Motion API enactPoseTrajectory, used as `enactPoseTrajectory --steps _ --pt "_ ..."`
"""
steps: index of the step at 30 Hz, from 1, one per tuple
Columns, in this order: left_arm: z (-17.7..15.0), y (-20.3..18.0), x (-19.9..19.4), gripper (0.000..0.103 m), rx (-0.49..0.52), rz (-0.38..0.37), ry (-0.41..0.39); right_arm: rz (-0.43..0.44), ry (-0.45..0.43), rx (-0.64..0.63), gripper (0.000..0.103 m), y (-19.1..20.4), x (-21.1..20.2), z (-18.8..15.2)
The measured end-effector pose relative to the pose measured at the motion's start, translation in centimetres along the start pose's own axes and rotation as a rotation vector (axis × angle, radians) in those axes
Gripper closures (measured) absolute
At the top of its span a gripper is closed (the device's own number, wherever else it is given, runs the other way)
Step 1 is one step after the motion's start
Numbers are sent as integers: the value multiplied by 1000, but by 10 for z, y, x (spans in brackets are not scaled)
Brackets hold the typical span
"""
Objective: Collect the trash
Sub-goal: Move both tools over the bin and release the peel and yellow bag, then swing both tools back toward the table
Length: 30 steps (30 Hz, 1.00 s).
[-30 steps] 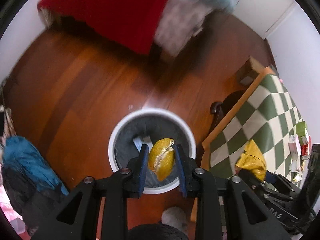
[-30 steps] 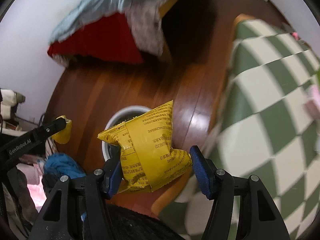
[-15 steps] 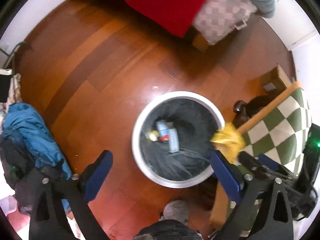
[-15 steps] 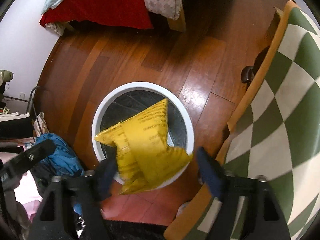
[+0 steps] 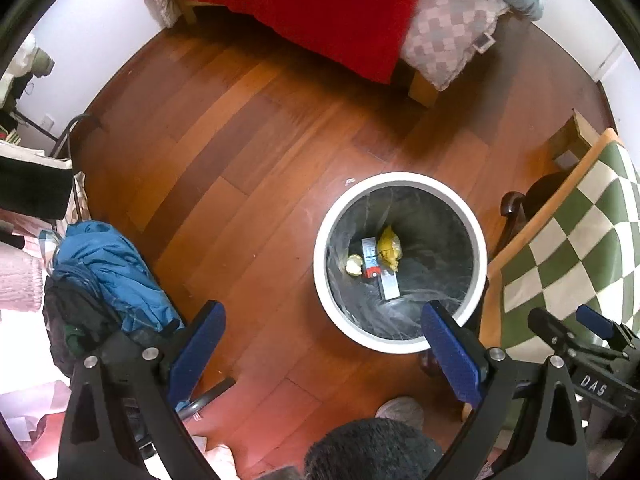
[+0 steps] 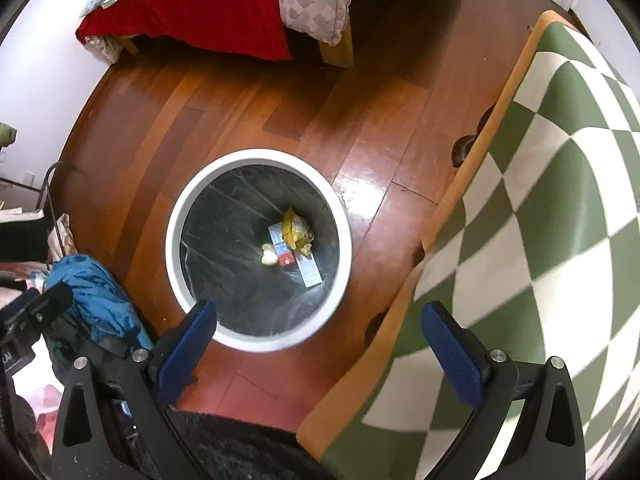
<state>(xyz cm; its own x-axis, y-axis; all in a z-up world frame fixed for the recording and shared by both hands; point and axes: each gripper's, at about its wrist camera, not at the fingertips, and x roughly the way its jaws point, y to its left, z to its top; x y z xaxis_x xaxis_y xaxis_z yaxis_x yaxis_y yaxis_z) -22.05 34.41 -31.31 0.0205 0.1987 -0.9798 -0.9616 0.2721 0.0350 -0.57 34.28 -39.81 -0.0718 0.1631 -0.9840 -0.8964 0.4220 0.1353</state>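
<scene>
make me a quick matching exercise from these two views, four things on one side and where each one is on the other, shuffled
Things:
1. yellow snack bag
2. blue jacket
3. red blanket
4. checked cloth

Places:
A. draped over the bed
B. on the table beside the bin
C. at the bottom of the white bin
D. heaped on the floor left of the bin

Pairs: 1-C, 2-D, 3-A, 4-B

Evenly lit indoors, fairly bright. Glare on the wooden floor (image 6: 362, 188) just beside the bin (image 6: 256, 158). Deep shadow under the bed (image 5: 320, 12). Strong fisheye bending and black vignetting at every corner. Mostly sharp.
</scene>
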Motion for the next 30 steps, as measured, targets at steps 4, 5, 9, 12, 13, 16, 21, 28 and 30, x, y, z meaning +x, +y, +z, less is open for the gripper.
enactPoseTrajectory --steps 4,5,9,12,13,16,21,28,30 --pt "-8 -5 -18 3 4 -21 -16 -9 -19 -22 0 3 -21 -14" --pt "-10 -7 -22 3 6 -26 -22 -4 -22 -26 0 3 -26 -17" --pt "-18 -12 -44 3 21 -39 -55 0 -51 -42 0 5 -53 -28" --pt "-23 -14 -64 3 26 -40 -86 6 -82 -48 0 5 -72 -36" --pt "-24 -14 -71 3 25 -43 -98 11 -96 -47 0 3 -81 -39" --pt "-32 -14 -95 3 21 -60 -132 24 -133 -50 0 0 -104 -47" --pt "-47 -20 -130 3 39 -68 -189 65 -202 -44 0 -10 -153 -66" --pt "-71 -41 -181 3 65 -91 -274 151 -299 -5 0 -30 -218 -99" --pt "-76 -49 -191 3 71 -87 -284 177 -326 15 0 -41 -235 -109"
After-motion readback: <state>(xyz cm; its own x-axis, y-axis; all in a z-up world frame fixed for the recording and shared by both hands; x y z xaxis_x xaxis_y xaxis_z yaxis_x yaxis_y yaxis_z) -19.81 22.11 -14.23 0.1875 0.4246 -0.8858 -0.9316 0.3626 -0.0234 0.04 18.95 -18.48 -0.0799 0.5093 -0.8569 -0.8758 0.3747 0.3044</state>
